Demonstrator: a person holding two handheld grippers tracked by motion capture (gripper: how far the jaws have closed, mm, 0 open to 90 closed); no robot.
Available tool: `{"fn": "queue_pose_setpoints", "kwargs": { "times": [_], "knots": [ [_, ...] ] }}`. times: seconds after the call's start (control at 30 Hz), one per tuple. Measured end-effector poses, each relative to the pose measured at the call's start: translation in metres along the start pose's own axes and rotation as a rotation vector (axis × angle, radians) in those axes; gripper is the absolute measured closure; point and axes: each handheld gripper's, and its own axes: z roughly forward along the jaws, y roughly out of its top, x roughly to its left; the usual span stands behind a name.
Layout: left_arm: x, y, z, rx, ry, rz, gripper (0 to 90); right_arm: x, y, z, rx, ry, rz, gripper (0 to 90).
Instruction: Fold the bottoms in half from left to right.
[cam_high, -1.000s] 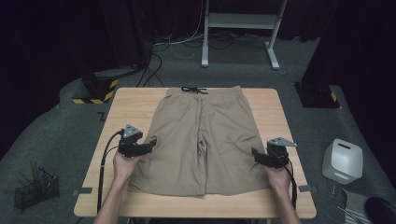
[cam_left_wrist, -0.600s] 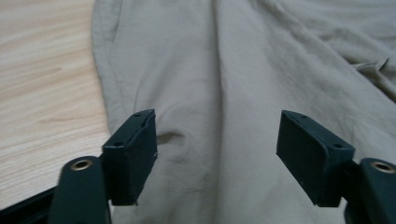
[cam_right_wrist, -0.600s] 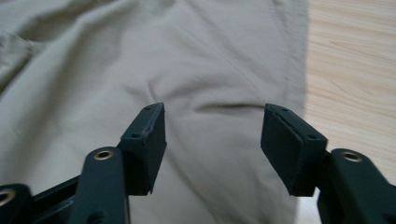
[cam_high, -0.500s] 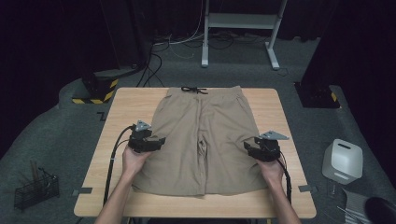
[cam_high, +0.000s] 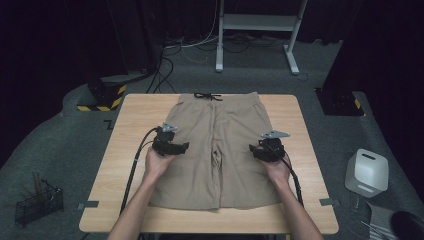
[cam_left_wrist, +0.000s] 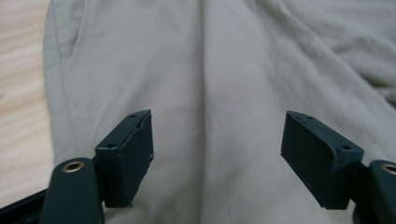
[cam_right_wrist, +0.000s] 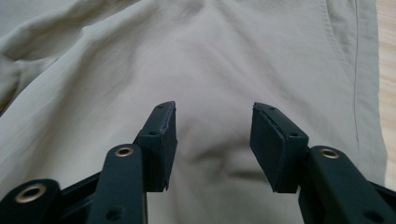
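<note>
Your left claw (cam_high: 176, 148) gapes wide, your right claw (cam_high: 261, 151) has just been narrowing, still empty; next, pinch the flat khaki cotton shorts (cam_high: 220, 135) to fold.

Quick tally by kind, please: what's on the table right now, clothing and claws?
Khaki shorts: 1, lying flat on the wooden table
Black drawstring at the waistband: 1
Claws over the shorts: 2, the left claw and the right claw, both open with nothing between the jaws
Total: 4
</note>
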Motion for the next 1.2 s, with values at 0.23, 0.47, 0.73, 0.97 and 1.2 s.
{"fn": "queue_pose_setpoints", "kwargs": {
  "times": [0.23,0.47,0.73,0.97,1.2],
  "knots": [
    [-0.008,0.005,0.026,0.021,0.012,0.012,27.4,0.003,0.012,0.024,0.031,-0.007,0.001,47.2],
    [-0.005,-0.002,0.043,0.068,0.036,-0.003,27.7,0.003,0.012,0.041,0.059,-0.019,-0.003,44.8],
    [-0.008,-0.008,0.048,0.031,0.057,0.015,26.1,0.005,0.008,0.046,0.072,-0.021,-0.027,42.1],
    [-0.01,-0.015,0.046,-0.013,0.065,0.015,27.2,0.006,0.008,0.045,0.079,-0.027,-0.024,42.2],
    [-0.017,-0.022,0.039,-0.016,0.055,0.025,30.3,0.009,-0.001,0.037,0.072,-0.024,-0.027,42.3]
  ]
}}
